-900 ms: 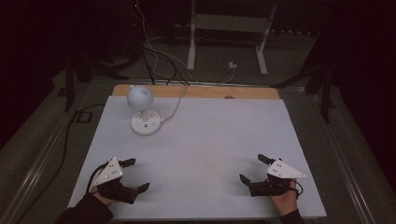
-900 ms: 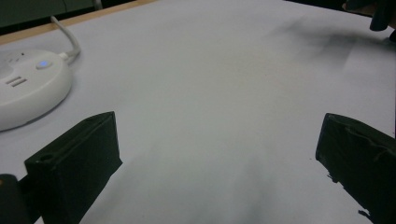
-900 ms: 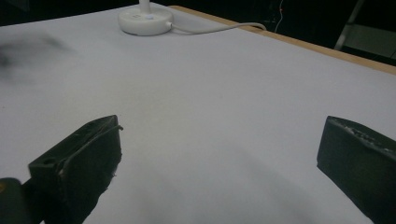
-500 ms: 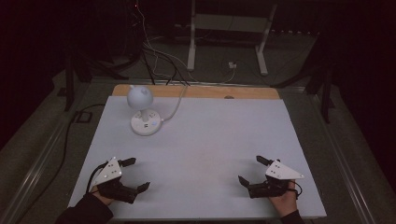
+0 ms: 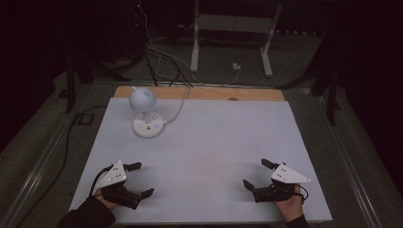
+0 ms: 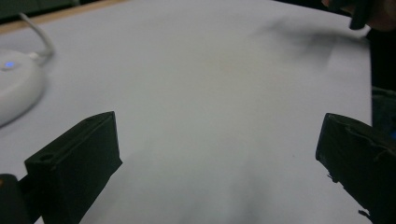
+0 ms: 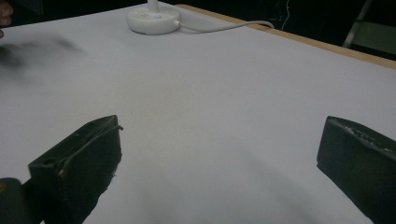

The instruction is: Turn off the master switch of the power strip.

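Observation:
A small white lamp (image 5: 144, 111) with a round head and a disc base stands at the far left of the white table (image 5: 214, 137); its base (image 6: 14, 88) shows a blue light, and the base (image 7: 154, 21) appears again in the right gripper view. My left gripper (image 5: 138, 180) rests low at the near left, open, nothing between its jaws. My right gripper (image 5: 256, 174) rests at the near right, also open and holding nothing. Each is held by a hand at the table's front edge.
The lamp's white cord (image 5: 178, 107) runs back over the table's wooden far edge (image 5: 204, 93) to cables on the floor (image 5: 157, 57). A white metal stand (image 5: 228, 33) is behind the table. The surroundings are dark.
My right gripper has drifted slightly toward the near edge. The left gripper and the lamp have stayed put.

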### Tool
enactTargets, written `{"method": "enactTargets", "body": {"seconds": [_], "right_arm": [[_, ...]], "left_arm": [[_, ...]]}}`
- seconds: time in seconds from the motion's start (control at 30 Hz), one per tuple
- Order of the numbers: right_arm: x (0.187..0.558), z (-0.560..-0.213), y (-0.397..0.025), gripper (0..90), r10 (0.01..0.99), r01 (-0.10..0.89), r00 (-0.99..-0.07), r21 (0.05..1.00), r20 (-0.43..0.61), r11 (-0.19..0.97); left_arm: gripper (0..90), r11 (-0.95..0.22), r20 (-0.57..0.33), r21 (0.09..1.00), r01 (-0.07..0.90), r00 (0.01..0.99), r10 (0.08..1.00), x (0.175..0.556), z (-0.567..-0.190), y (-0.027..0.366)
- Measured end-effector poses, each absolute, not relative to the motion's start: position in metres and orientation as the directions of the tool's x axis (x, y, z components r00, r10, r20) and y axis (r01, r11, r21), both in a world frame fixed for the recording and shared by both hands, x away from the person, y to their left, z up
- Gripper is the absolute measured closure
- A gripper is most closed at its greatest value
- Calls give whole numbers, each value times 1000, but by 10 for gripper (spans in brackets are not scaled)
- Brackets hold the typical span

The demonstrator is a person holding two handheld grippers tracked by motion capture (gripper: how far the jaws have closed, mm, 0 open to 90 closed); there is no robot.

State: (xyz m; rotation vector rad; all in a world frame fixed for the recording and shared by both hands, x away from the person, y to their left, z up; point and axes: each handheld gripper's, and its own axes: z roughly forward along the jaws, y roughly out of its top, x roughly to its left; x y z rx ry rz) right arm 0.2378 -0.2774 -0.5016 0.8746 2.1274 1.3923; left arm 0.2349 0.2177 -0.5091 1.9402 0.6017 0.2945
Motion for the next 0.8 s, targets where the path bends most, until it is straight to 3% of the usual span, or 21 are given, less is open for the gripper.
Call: {"method": "enactTargets", "body": {"seconds": [0.8], "right_arm": [[233,-498,-276,1,723,239,-689,924,-55,298]], "left_arm": [[4,-371,-35,891,263,854,520,234,-498,209]]}}
